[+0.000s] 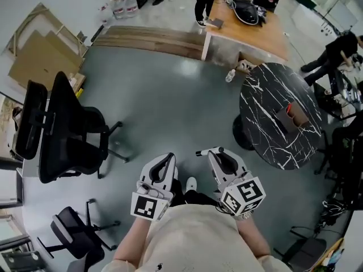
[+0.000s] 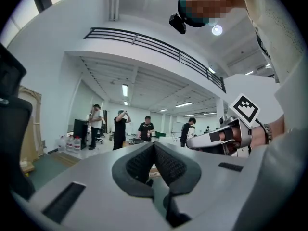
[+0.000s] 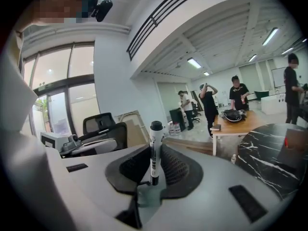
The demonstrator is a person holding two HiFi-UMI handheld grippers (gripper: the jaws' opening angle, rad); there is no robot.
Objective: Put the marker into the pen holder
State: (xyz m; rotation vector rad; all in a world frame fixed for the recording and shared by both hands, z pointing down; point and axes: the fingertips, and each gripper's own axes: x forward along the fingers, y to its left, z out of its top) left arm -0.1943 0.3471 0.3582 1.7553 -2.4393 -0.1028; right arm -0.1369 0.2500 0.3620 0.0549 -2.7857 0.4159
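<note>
A black-and-white marker [image 3: 154,152] stands upright between the jaws of my right gripper [image 3: 155,150], which is shut on it. In the head view the marker [image 1: 205,151] pokes out leftward from the right gripper [image 1: 214,152], held near my body above the floor. My left gripper [image 1: 169,157] is beside it, and its jaws [image 2: 154,146] meet with nothing between them. The dark pen holder [image 1: 285,121] sits on a round black marble table [image 1: 266,129] ahead to the right, with a brown and red thing [image 1: 296,113] against it. That table [image 3: 264,160] also shows at the right gripper view's right.
A black office chair [image 1: 68,129] stands to the left and a smaller one [image 1: 76,231] near left. A wooden table [image 1: 249,30] with a bag, cardboard [image 1: 39,52], a bottle [image 1: 229,75] on the floor and several people [image 2: 120,129] are farther off.
</note>
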